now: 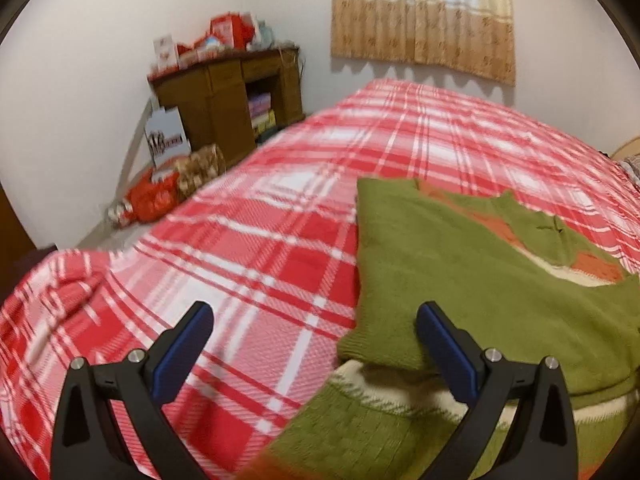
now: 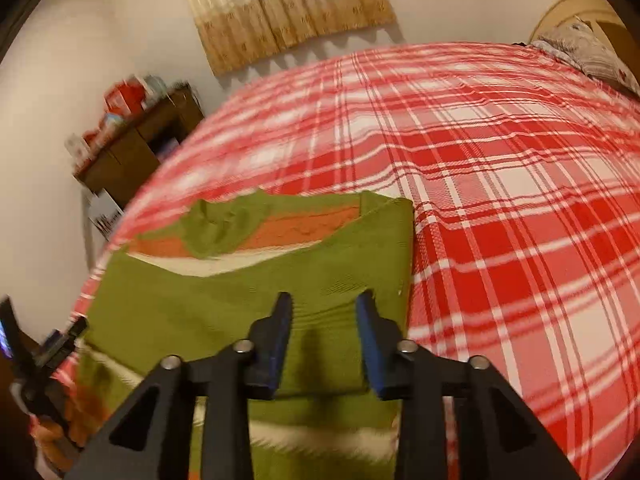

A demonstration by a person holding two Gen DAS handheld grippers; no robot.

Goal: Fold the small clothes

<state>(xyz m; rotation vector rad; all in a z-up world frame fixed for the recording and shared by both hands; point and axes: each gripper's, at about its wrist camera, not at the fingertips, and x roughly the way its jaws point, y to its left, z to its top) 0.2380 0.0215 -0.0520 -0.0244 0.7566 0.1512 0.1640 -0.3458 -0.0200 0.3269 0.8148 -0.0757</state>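
**Both Grippers Over a Green Sweater on the Plaid Bed**

Nearest the left wrist camera, the left gripper (image 1: 314, 326) stood with its two blue-padded fingers spread wide, nothing between them. Its right-hand finger (image 1: 446, 350) lay against the folded edge of the green sweater (image 1: 460, 272), while the other finger hung over the bare red-and-white plaid bedspread (image 1: 256, 240).

The right gripper (image 2: 324, 312) sat low over the same sweater (image 2: 240, 292), its fingers parted by a narrower gap, with green knit showing between them. The pads looked close to the cloth, but whether they pressed into it could not be told through the blur.

The sweater lay on the near part of the bedspread (image 2: 500, 200), partly folded: a plain green panel was turned over the body, and past its edge showed bands of orange and cream and a rumpled green piece. A cream stripe ran across the knit closest to each camera.

Beyond the bed, a brown wooden cabinet (image 1: 224, 100) stood against the wall with red boxes piled on top, and a beige patterned curtain (image 1: 424, 16) hung above the far side. In the right wrist view, a pillow (image 2: 580, 48) lay at the far right corner of the bed.
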